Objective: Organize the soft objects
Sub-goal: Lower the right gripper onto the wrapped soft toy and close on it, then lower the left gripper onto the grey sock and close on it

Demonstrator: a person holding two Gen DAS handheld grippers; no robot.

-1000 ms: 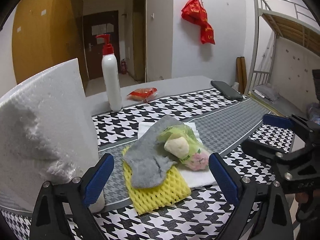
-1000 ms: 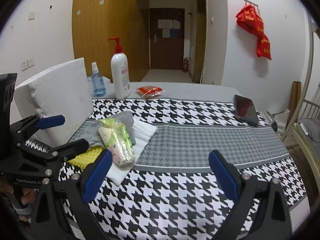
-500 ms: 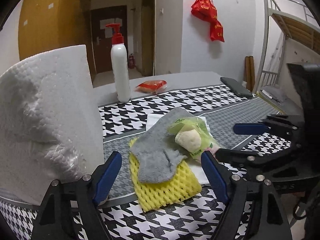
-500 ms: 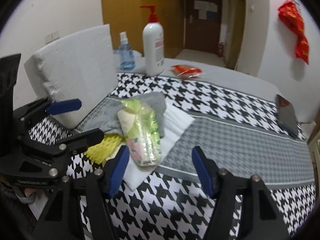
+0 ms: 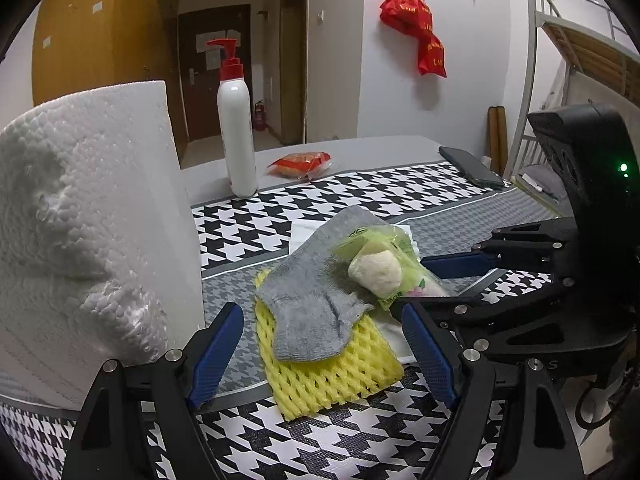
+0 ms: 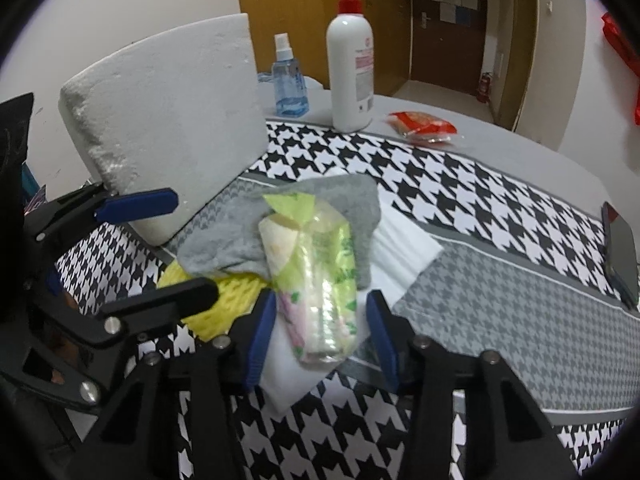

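Basically nothing sorted yet: the soft stuff sits in one stack on the houndstooth cloth (image 6: 460,184), just beside the white foam block (image 6: 172,128), which I use as the landmark. Lowest near the block is the yellow foam net (image 5: 332,368), with a white folded towel (image 6: 404,248) under the far side of the stack; the grey sock (image 5: 312,312) lies over both, and the tissue pack (image 6: 320,280) in green wrapper lies on top, on the side away from the block. Right gripper (image 6: 320,336) is at the pack's near end, jaws closing with the pack between them, pads not clearly pressing yet (a sliver of gap shows on each side). Left gripper (image 5: 320,356) hovers over the net's near edge, jaws wide apart, holding nothing. Pump bottle (image 5: 237,128), spray bottle (image 6: 290,84) and red snack packet (image 6: 422,126) stand beyond the block, well apart from the stack, phone (image 5: 472,166) further off. Judgement: early stage, first pick of the pack in hand; sock, net and towel all left to place.
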